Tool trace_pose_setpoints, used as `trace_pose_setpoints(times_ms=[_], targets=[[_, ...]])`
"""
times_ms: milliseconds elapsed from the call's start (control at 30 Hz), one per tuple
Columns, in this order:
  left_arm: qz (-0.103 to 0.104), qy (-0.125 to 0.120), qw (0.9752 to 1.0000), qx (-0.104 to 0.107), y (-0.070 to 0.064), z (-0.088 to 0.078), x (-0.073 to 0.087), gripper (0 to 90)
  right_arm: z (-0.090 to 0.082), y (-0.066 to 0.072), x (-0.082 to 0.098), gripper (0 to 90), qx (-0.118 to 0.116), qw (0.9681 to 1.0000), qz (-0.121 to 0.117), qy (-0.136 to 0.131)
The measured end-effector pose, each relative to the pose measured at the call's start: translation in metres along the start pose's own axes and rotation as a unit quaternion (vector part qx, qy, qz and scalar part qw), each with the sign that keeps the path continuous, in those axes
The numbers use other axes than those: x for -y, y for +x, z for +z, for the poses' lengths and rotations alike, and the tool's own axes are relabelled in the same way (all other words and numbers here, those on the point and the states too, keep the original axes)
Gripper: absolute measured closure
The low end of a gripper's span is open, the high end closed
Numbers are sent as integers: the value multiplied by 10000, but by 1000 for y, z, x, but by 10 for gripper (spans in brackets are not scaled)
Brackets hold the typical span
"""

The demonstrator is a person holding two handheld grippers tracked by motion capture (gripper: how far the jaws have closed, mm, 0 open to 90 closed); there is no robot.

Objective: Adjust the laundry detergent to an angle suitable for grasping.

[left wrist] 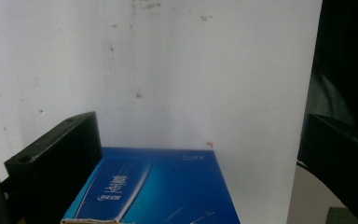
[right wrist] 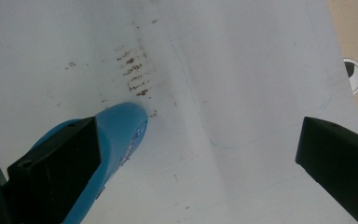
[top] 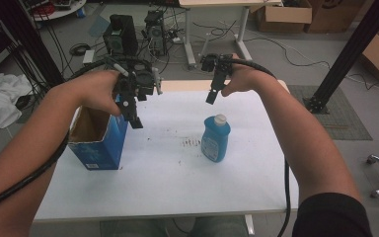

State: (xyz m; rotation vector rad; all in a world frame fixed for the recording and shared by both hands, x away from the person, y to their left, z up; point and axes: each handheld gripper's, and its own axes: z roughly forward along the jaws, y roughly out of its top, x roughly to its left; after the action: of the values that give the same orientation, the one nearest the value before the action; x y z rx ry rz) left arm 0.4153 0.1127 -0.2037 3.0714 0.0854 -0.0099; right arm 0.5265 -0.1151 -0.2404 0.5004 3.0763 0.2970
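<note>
A blue bottle (top: 215, 139) with a white cap stands upright near the middle of the white table (top: 168, 173). At the table's left side stands a blue cardboard box (top: 100, 143), its top open. My left gripper (top: 130, 112) hangs above the box's right edge, open and holding nothing. In the left gripper view the box (left wrist: 168, 186) lies below the wide-apart jaws of that gripper (left wrist: 198, 126). My right gripper (top: 211, 95) hovers open behind and above the bottle. In the right gripper view the bottle (right wrist: 116, 133) lies by the left jaw of that gripper (right wrist: 198, 135), untouched.
Brown stains (top: 192, 143) mark the table left of the bottle, also seen as smears (right wrist: 133, 70) in the right gripper view. Behind the table are computer towers (top: 121, 32), cables and another desk. Cardboard boxes (top: 284, 17) stand at the back right, and white cloth (top: 0, 98) lies at the left.
</note>
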Motion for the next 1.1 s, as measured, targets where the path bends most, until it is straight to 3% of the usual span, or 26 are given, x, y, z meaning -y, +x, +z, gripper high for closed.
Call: trace_pose_setpoints(times_ms=[700,933,1100], targets=[[1,-30,10000,7,-4,1,2,1,-4,0,5,0,41,9999,101,-85],[-1,6,9999,-111,-1,-8,5,1,-1,-1,4,0,64,9999,124,-29],[59,-21,10000,-74,-7,-8,4,1,-4,3,4,0,68,9999,105,-67]])
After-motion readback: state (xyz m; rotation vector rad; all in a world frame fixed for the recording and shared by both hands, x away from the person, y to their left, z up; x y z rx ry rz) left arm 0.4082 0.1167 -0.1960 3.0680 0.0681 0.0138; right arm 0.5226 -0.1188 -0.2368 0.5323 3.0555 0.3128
